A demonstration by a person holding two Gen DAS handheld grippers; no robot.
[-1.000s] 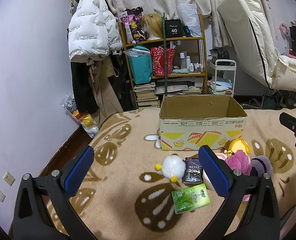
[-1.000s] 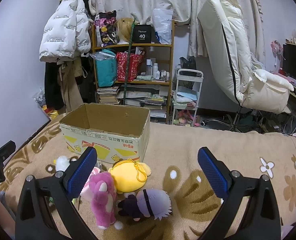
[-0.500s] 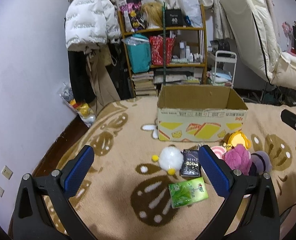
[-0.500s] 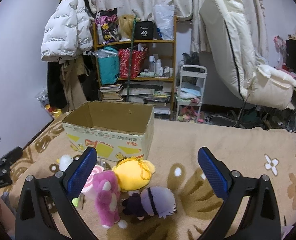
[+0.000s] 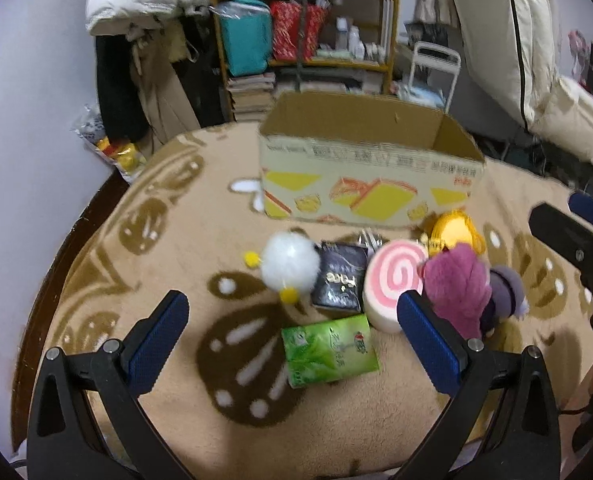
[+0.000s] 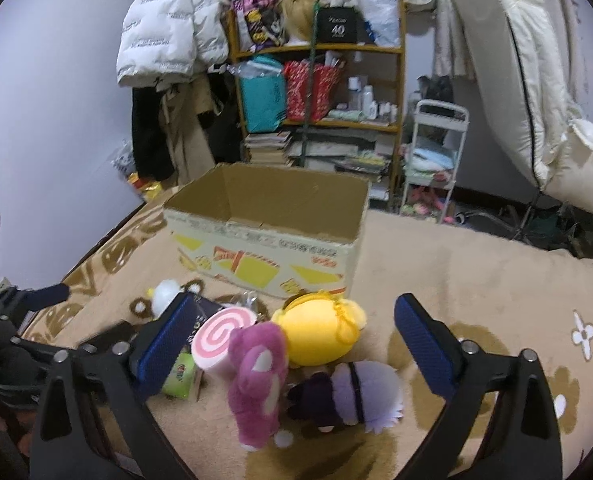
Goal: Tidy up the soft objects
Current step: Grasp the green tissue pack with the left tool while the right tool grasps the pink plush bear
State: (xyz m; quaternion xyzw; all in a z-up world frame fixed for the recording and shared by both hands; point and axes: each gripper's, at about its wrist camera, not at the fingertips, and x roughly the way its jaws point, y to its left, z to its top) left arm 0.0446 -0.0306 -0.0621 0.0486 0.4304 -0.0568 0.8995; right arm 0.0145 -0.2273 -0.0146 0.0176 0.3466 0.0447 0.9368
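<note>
Soft toys lie in a cluster on the tan blanket before an open cardboard box (image 5: 370,184) (image 6: 268,240): a white fluffy ball (image 5: 290,266), a pink swirl roll (image 5: 394,280) (image 6: 222,338), a magenta plush (image 5: 458,288) (image 6: 258,376), a yellow plush (image 6: 322,332) and a purple plush (image 6: 356,396). My left gripper (image 5: 292,344) hangs open above a green packet (image 5: 330,350), short of the toys. Over the magenta and purple plush my right gripper (image 6: 292,352) is open and holds nothing.
A dark packet (image 5: 340,280) lies between the white ball and the roll. Behind the box stand a cluttered shelf (image 6: 316,92), hanging coats (image 6: 168,80) and a small white cart (image 6: 432,160). A cream recliner (image 6: 536,92) fills the right. The bed edge (image 5: 72,240) drops off at left.
Both grippers have tilted down and moved forward toward the toy cluster, which now looks larger and nearer. No toy has moved and both grippers stay open.
</note>
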